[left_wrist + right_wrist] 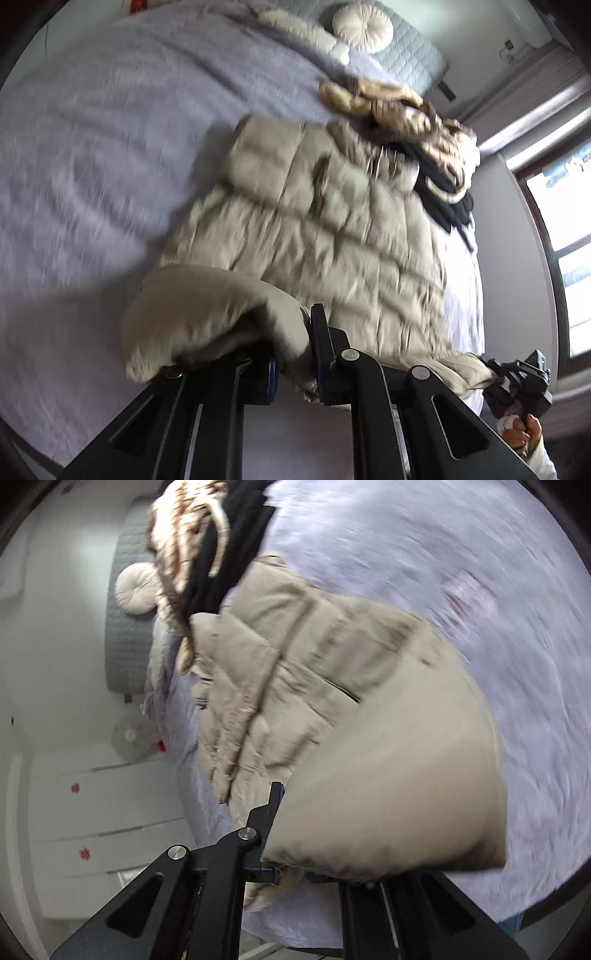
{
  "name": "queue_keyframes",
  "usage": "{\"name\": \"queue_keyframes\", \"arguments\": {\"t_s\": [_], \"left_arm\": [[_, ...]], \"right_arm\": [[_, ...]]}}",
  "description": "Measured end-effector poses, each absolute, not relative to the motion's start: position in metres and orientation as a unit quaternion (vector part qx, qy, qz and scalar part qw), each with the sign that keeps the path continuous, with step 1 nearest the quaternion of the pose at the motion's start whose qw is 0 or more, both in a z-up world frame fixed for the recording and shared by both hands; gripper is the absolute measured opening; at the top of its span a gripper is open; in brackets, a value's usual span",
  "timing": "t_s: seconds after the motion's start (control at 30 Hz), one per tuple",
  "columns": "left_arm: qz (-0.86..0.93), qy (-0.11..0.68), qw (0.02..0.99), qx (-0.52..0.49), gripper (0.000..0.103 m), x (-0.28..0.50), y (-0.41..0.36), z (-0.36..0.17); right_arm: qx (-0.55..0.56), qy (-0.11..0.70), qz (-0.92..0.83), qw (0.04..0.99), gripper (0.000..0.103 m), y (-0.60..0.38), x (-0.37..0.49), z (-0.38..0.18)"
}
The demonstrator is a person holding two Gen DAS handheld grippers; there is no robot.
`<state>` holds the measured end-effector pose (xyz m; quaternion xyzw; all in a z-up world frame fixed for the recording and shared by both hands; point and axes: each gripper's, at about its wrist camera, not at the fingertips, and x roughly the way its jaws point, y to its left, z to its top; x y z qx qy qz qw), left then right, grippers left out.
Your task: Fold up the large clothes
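Note:
A beige quilted puffer jacket lies spread on a lilac bedspread. My left gripper is shut on the jacket's near edge, and the lifted fabric bulges over the left finger. My right gripper shows in the left wrist view at the lower right, shut on another corner of the jacket. In the right wrist view my right gripper is shut on the jacket; a smooth fold drapes over and hides its right finger.
A heap of tan patterned and black clothes lies beyond the jacket; it also shows in the right wrist view. A round cream cushion rests against the grey headboard. A window is at right. White drawers stand beside the bed.

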<state>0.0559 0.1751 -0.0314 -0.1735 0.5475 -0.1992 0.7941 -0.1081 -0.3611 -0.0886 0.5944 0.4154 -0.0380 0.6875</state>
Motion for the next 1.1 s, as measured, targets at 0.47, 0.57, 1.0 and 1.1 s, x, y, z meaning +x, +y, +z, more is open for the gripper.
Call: {"name": "queue_keyframes", "arguments": {"t_s": [0.47, 0.57, 1.0, 1.1], "left_arm": [[-0.127, 0.488, 0.85, -0.151, 0.016, 0.2, 0.111, 0.002], [-0.131, 0.493, 0.85, -0.129, 0.016, 0.245, 0.093, -0.014], [-0.108, 0.529, 0.841, -0.038, 0.08, 0.317, 0.06, -0.084], [-0.105, 0.483, 0.869, -0.023, 0.09, 0.305, 0.074, -0.056]], "right_arm": [[0.492, 0.43, 0.036, 0.756, 0.01, -0.405, 0.101, -0.043], [0.487, 0.437, 0.011, 0.756, 0.01, -0.412, 0.136, -0.057], [0.449, 0.488, -0.04, 0.748, 0.023, -0.413, 0.2, -0.121], [0.414, 0.488, -0.025, 0.768, 0.044, -0.41, 0.198, -0.099]]}}
